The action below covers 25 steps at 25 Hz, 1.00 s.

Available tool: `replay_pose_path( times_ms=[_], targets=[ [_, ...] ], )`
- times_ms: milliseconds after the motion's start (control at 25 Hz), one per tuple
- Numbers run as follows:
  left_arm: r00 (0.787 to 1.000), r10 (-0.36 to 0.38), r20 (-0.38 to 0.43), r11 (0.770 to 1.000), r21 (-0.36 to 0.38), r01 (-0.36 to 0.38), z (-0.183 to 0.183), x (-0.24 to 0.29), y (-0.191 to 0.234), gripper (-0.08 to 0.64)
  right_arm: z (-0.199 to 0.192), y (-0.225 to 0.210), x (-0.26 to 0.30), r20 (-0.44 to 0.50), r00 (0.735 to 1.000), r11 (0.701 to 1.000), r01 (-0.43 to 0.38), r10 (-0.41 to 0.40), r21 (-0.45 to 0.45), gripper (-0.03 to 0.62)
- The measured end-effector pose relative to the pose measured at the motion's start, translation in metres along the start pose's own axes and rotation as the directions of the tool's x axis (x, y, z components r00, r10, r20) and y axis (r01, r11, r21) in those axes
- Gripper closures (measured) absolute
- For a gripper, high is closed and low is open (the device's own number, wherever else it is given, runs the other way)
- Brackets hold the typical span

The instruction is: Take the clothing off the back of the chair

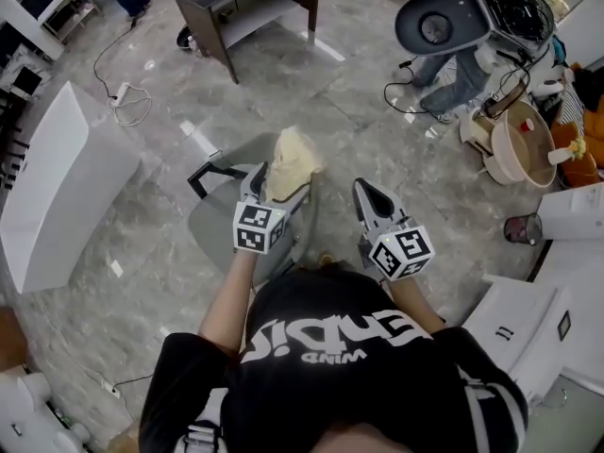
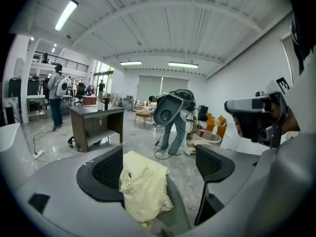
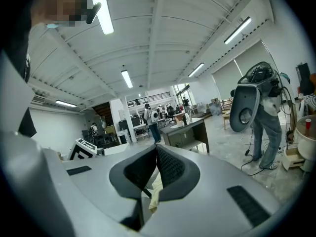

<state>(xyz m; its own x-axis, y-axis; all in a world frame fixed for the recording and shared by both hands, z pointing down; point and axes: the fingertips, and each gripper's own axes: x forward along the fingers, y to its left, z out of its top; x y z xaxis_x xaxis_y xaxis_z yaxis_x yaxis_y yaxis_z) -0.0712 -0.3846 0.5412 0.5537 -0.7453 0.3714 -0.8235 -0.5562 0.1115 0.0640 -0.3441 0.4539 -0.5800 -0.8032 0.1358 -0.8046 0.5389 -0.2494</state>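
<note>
A pale yellow garment (image 1: 290, 161) hangs over the back of a grey chair (image 1: 215, 223) just in front of me. My left gripper (image 1: 280, 189) is open at the chair back with the garment (image 2: 143, 186) between its jaws. The cloth lies against the left pad (image 2: 106, 172) and stands apart from the right one. The chair's grey back (image 2: 177, 215) shows under the cloth. My right gripper (image 1: 366, 190) hovers to the right of the chair, clear of the garment. In the right gripper view its jaws (image 3: 157, 154) meet at the tips with nothing between them, and a strip of yellow cloth (image 3: 155, 191) shows below.
A white cabinet (image 1: 57, 187) stands at the left and a dark desk (image 1: 245, 3) at the back. A person bends beside a grey chair shell (image 1: 453, 17) at the back right. A beige basket (image 1: 519, 144) and white boxes (image 1: 528, 328) crowd the right. Cables (image 1: 127, 97) lie on the floor.
</note>
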Motion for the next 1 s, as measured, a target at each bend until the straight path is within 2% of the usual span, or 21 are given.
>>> replay_pose_path(
  times_ms=[280, 600, 840, 1000],
  targets=[
    [0.993, -0.034, -0.117, 0.999, 0.002, 0.034, -0.042, 0.057, 0.026, 0.066, -0.006, -0.013, 0.007, -0.026, 0.999, 0.999, 0.032, -0.032, 0.010, 0.578],
    [0.974, -0.046, -0.222, 0.999, -0.026, 0.041, -0.079, 0.111, 0.046, 0.058, -0.011, -0.031, 0.006, -0.054, 0.996, 0.997, 0.072, -0.071, 0.017, 0.578],
    [0.963, -0.096, -0.253, 0.994, -0.083, 0.077, -0.093, 0.130, 0.051, 0.032, -0.011, -0.043, 0.005, -0.065, 0.992, 0.994, 0.105, -0.104, 0.016, 0.578],
    [0.958, -0.129, -0.255, 0.990, -0.095, 0.108, -0.095, 0.133, 0.051, 0.032, -0.013, -0.048, 0.005, -0.069, 0.990, 0.992, 0.123, -0.121, 0.020, 0.578]
  ],
)
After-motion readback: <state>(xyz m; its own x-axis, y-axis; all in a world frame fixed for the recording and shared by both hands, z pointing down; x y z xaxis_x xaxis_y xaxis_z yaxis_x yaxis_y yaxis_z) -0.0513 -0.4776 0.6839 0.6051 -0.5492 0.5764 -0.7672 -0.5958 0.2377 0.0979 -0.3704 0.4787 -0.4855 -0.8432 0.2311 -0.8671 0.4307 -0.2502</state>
